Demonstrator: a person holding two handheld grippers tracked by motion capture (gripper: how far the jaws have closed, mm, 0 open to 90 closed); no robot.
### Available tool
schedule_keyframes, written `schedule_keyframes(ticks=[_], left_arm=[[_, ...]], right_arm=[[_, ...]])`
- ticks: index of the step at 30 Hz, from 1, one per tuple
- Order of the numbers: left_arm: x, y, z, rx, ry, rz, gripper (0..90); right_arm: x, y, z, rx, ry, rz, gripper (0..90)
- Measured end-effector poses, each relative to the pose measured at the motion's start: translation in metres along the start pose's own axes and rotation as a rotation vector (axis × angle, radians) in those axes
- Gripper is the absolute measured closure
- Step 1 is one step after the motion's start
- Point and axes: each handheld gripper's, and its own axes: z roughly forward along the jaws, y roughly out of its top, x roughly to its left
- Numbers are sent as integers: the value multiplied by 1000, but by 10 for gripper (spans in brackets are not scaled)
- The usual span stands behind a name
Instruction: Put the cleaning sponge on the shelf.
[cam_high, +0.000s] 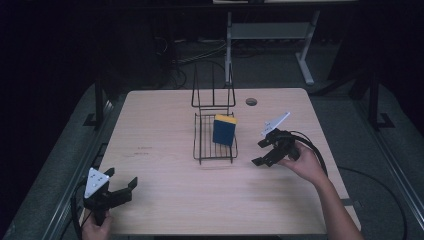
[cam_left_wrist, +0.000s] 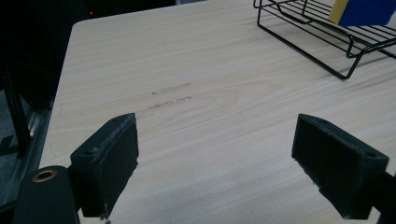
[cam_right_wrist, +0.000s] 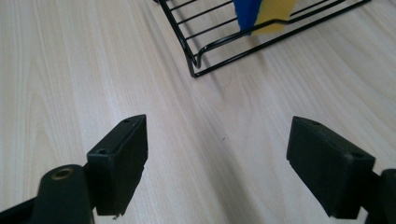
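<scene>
A blue sponge with a yellow side (cam_high: 224, 129) stands on edge in a black wire rack (cam_high: 214, 150) at the table's middle. In the right gripper view the sponge (cam_right_wrist: 261, 10) and the rack's near corner (cam_right_wrist: 196, 65) lie ahead at the top. My right gripper (cam_high: 261, 152) hovers just right of the rack, jaws open and empty, a hand behind it. Down at the front left corner of the table my left gripper (cam_high: 121, 182) rests, also open with nothing between its pads (cam_left_wrist: 112, 158). The left gripper view has the rack (cam_left_wrist: 345, 51) at the top right.
The light wooden table (cam_high: 165, 130) has a round cable hole (cam_high: 251, 102) near its far edge. The rack's upright wire back (cam_high: 213, 92) rises behind the tray. A metal stand (cam_high: 270, 35) is on the dark floor beyond the table.
</scene>
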Motion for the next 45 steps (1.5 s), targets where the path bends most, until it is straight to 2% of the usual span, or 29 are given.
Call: schedule_keyframes(ticks=[45], left_arm=[[-2, 0, 1, 6, -1, 5, 141]], right_arm=[[12, -46, -9, -6, -19, 54, 192]])
